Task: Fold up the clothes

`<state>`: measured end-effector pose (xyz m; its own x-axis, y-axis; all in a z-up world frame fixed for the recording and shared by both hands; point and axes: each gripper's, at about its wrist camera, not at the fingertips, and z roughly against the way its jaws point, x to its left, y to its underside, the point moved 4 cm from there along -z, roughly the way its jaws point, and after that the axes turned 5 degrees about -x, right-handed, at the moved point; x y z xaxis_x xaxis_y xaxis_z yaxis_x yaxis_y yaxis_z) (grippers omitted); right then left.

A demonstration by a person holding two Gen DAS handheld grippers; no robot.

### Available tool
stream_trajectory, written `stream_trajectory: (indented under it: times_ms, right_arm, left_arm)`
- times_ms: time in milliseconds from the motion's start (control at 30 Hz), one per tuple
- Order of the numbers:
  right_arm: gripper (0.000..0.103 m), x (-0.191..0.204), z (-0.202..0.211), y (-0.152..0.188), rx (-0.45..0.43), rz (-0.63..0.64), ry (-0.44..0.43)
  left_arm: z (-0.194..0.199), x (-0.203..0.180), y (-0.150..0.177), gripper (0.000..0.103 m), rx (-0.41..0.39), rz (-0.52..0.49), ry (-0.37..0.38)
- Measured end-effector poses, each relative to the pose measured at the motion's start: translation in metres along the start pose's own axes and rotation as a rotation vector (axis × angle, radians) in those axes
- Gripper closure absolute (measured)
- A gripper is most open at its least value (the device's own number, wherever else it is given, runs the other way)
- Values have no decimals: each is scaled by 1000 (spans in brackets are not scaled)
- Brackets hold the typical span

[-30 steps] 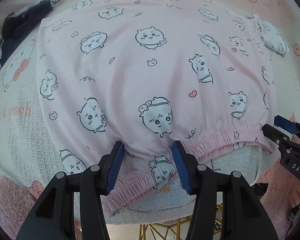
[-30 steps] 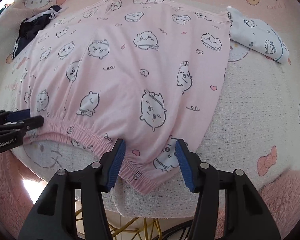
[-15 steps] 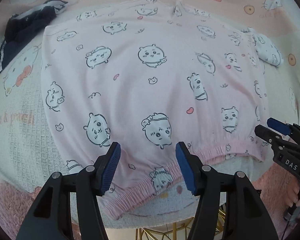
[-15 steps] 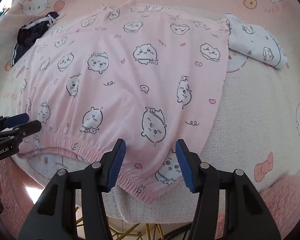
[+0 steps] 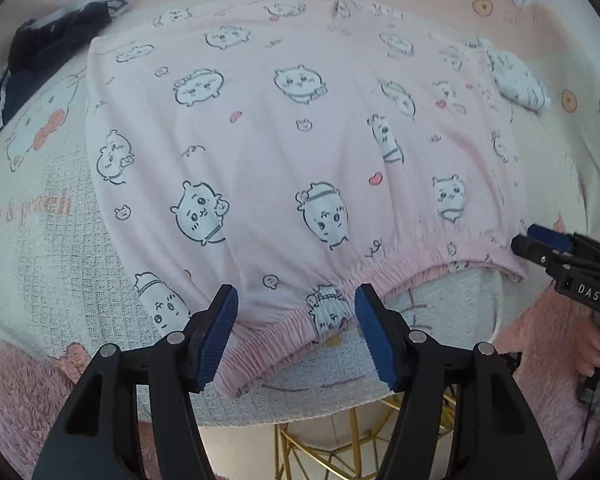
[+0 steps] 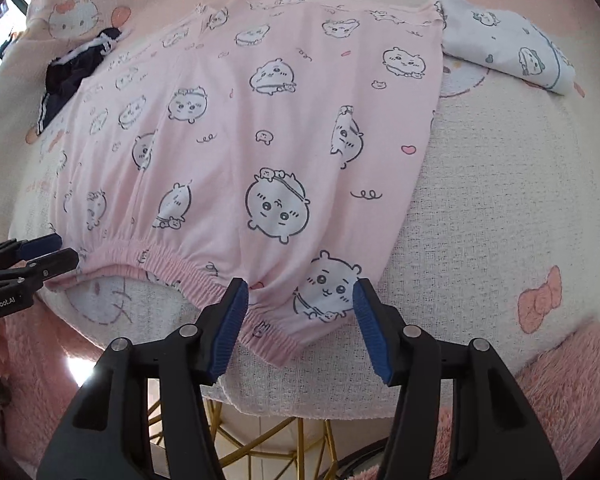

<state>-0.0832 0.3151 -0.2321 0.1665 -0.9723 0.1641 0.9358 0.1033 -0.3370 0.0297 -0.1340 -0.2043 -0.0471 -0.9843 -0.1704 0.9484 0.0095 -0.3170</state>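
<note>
Left wrist view: your left tongs [image 5: 296, 334] are hovering over the near edge of the pink printed pants [image 5: 300, 140], and the jaws are opening. The elastic waistband [image 5: 400, 268] is lying between and just below the blue pads [image 5: 220, 336], but they are not pressing on it. The pants are lying spread flat on the bench [image 5: 40, 248], running away from your tongs. Off to the right, your right tongs [image 5: 540, 242] are poking in beside the waistband's far corner. Beyond the pants to the upper left, a dark navy garment [image 5: 44, 48] is lying crumpled; to the upper right, a folded white printed cloth [image 5: 516, 80] is sitting just beside the pants.

Right wrist view: your right tongs [image 6: 298, 320] are opening too, jaws apart over the waistband's [image 6: 172, 260] right corner, fabric between the pads [image 6: 230, 322] but not gripped. The pants [image 6: 268, 120] are stretching away ahead of you. Your left tongs [image 6: 48, 252] are showing at the left, at the waistband's other end. The white cloth [image 6: 504, 40] is lying ahead to the right, touching the pants' far corner; the navy garment [image 6: 76, 68] is ahead to the left.
</note>
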Motion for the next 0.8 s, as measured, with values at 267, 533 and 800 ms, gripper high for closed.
stream_trajectory:
  times_ms: [267,533,800]
  right_arm:
    - [48,60,-11,-32,-76,130,-15]
    - [48,75,-78,-18,-6,204,65]
    - [48,65,-69,3,8,241,-26]
  left_arm:
    - [-4,-18,7,40,-22,-128,-16]
    - [-41,-75,-53,40,-22,-178,-72]
    - [-28,-70,-35,38,56,-286,-45]
